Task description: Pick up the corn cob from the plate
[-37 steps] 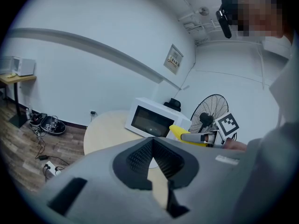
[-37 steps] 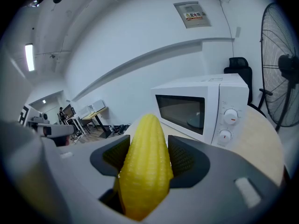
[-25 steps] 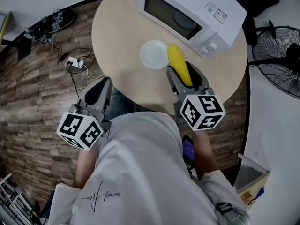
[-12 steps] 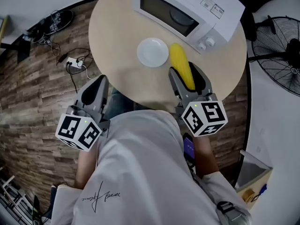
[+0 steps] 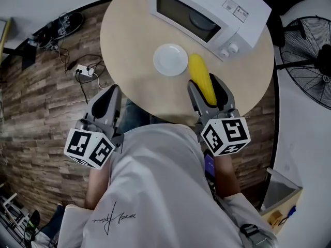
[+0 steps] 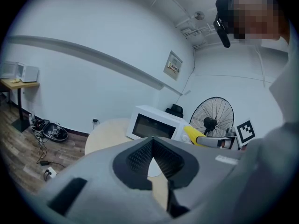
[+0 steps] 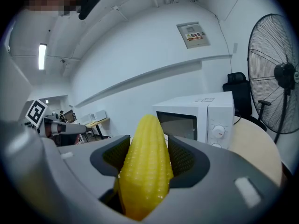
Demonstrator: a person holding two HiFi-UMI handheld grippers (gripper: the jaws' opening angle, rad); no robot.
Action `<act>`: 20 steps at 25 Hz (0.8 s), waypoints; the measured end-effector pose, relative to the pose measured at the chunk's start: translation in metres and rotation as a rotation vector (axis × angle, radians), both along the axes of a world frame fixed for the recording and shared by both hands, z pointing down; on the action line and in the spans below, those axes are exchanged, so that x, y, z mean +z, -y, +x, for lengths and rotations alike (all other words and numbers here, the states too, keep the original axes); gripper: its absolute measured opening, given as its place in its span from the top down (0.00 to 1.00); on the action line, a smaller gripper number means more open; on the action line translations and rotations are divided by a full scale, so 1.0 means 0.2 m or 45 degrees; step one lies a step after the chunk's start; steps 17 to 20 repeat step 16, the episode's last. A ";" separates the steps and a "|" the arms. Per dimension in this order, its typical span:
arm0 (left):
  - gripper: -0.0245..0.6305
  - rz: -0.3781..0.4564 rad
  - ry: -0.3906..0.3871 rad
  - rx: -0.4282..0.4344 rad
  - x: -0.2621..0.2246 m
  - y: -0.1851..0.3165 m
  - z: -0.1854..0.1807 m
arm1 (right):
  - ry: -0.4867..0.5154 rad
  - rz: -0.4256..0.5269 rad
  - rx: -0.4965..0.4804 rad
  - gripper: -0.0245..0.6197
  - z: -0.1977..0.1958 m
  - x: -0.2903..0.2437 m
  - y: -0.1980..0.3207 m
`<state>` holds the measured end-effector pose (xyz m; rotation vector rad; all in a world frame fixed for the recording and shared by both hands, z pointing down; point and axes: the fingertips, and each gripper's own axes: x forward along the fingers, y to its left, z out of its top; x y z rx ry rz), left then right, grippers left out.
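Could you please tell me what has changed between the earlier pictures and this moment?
The right tool, clamped on the corn cob, has drawn back slightly toward the person, carrying the cob a little farther from the plate. Unchanged: that grip, the empty plate on the table, the shut microwave, and the left tool, shut and empty, beside the table.

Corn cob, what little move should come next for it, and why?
Probably a small lift straight up, with the jaws tight. The right gripper is shut on the corn cob, which is off the empty white plate and hangs over the round table, close to the microwave. More height would likely clear them all.
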<state>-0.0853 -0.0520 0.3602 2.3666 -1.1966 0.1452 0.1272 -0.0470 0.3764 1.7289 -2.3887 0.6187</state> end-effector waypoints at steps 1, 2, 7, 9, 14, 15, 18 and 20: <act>0.98 0.000 0.002 -0.002 0.00 0.00 0.00 | 0.000 0.001 -0.001 0.55 0.00 0.00 0.00; 0.98 0.001 0.003 -0.005 0.00 0.00 -0.01 | 0.000 0.001 -0.002 0.55 0.00 0.00 0.00; 0.98 0.003 0.009 -0.007 0.00 -0.01 -0.02 | 0.008 0.004 -0.004 0.55 -0.01 -0.01 -0.01; 0.98 0.003 0.018 -0.004 0.00 -0.02 -0.03 | 0.014 0.003 -0.005 0.55 -0.01 -0.01 -0.01; 0.98 0.001 0.019 -0.031 0.01 0.00 -0.09 | 0.021 -0.001 -0.001 0.55 -0.02 -0.01 -0.02; 0.98 0.002 0.020 -0.035 0.01 0.00 -0.10 | 0.021 -0.001 0.001 0.55 -0.02 -0.01 -0.02; 0.98 0.002 0.023 -0.039 0.01 0.00 -0.11 | 0.022 -0.002 0.003 0.55 -0.02 -0.01 -0.02; 0.98 0.002 0.023 -0.039 0.01 0.00 -0.11 | 0.022 -0.002 0.003 0.55 -0.02 -0.01 -0.02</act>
